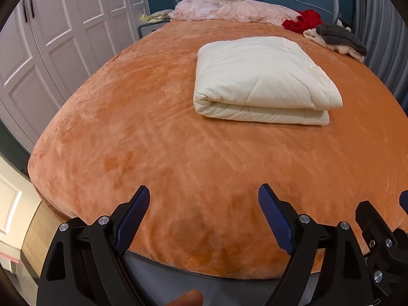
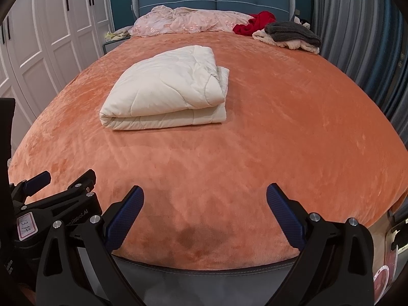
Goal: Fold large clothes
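From the left wrist, the left gripper (image 1: 204,219) is seen spread wide and empty over the near edge of the orange bedspread (image 1: 153,140), the folded cream quilt (image 1: 262,79) lying well beyond on it. From the right wrist, the right gripper (image 2: 205,216) is likewise seen wide apart and empty at that edge, the quilt (image 2: 168,89) laid farther up the bedspread (image 2: 280,127).

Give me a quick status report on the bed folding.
Left tongs open, empty; right tongs open, empty. Cream quilted comforter folded on orange plush bedspread. Nothing in the way.
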A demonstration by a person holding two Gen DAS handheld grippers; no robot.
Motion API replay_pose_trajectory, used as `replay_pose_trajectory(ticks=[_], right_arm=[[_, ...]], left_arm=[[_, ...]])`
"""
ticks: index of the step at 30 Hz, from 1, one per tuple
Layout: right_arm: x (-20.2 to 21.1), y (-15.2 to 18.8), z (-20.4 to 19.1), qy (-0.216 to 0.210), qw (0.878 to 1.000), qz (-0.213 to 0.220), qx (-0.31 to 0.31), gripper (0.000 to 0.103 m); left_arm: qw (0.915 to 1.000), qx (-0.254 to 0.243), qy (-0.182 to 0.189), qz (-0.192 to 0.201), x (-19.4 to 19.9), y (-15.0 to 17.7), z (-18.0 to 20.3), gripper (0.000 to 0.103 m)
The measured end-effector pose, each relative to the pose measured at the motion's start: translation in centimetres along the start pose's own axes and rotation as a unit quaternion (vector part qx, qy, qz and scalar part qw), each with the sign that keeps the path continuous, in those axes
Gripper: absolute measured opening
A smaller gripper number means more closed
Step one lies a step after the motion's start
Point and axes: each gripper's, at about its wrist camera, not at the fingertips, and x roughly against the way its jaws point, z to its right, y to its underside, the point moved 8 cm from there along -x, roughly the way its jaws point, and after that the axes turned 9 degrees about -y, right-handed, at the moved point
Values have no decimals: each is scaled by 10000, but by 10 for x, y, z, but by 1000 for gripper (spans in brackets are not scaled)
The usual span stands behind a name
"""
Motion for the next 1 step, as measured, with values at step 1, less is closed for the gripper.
replay_pose_trajectory(ticks=[1], right_arm=[[0,0,-1,29,10000,20,39,94]], left_arm=[[10000,-22,-10,16,0,0,0,84]])
